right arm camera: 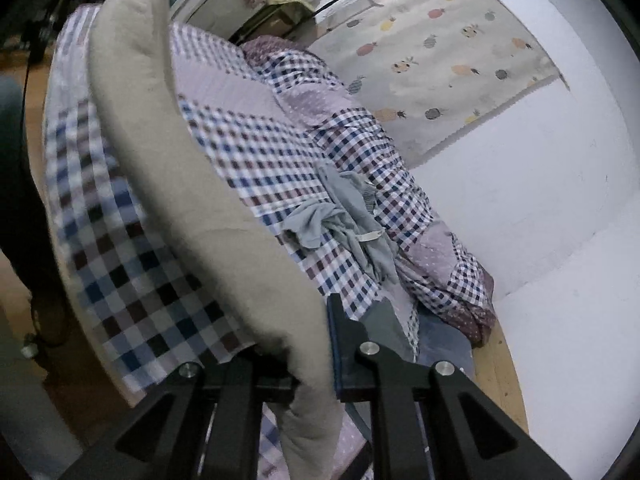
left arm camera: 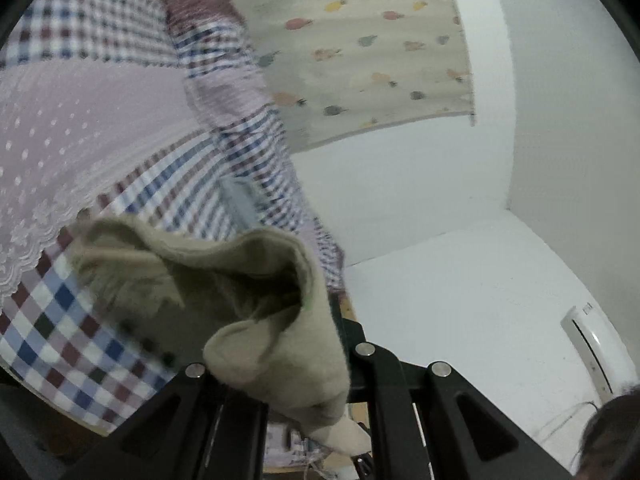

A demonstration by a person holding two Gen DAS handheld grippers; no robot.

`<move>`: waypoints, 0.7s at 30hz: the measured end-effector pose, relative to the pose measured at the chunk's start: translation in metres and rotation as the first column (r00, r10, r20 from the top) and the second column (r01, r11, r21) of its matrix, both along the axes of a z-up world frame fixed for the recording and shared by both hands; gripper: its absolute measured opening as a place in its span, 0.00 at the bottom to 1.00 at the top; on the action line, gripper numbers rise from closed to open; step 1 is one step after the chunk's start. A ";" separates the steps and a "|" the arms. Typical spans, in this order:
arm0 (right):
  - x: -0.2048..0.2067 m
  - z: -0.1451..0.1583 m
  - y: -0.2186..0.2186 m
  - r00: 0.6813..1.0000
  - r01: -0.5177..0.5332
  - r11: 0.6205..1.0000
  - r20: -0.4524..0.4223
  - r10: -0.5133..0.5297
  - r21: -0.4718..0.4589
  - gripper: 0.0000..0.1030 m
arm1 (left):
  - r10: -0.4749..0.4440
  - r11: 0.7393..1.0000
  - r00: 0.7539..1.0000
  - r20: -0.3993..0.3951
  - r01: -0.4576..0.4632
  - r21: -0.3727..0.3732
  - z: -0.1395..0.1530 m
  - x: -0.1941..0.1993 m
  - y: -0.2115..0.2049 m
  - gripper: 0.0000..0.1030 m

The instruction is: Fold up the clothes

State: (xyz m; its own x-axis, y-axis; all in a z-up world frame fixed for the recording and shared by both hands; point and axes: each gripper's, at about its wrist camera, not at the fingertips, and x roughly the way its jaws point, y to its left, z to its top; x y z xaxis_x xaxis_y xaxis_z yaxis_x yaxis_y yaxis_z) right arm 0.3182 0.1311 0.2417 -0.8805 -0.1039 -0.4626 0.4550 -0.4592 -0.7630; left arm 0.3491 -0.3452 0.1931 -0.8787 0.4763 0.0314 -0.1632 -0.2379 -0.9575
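A beige garment [left arm camera: 248,288] is lifted off the bed, bunched and hanging between the fingers of my left gripper [left arm camera: 316,364], which is shut on it. In the right wrist view the same beige garment [right arm camera: 168,184] stretches as a long band from the upper left down into my right gripper [right arm camera: 316,356], shut on its edge. The cloth hides the left finger of each gripper. A crumpled grey-blue garment [right arm camera: 344,216] lies on the checked bed cover [right arm camera: 256,152], beyond and to the right of the right gripper.
The bed carries a checked and lilac dotted cover [left arm camera: 80,128] with a rumpled quilt [right arm camera: 400,184] along the wall side. A fruit-print cloth [right arm camera: 448,56] hangs on the white wall [right arm camera: 560,208]. An air conditioner [left arm camera: 592,344] sits high at right. Wooden floor [right arm camera: 508,364] shows beside the bed.
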 end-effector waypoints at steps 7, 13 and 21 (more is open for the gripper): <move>0.039 0.097 0.021 1.000 -0.011 0.997 -0.004 0.011 -0.073 0.09 | 0.015 1.000 0.997 0.078 -0.016 0.011 0.050 0.014 0.007 0.05; -0.004 0.075 0.024 0.998 0.032 0.996 0.062 -0.027 -0.083 0.09 | 0.012 1.000 0.967 0.256 -0.011 -0.005 0.013 -0.041 0.012 0.05; -0.129 -0.014 0.017 0.965 0.114 0.992 0.246 -0.097 -0.054 0.10 | 0.068 0.997 0.873 0.483 -0.039 -0.069 -0.055 -0.156 0.021 0.05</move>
State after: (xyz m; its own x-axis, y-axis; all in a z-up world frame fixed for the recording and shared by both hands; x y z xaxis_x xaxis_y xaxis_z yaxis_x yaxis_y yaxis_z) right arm 0.1891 0.1479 0.2280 -0.7508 -0.0547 -0.6583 0.5685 -0.5610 -0.6018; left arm 0.1933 -0.3244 0.1381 -0.8013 0.4165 -0.4295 0.3319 -0.2878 -0.8983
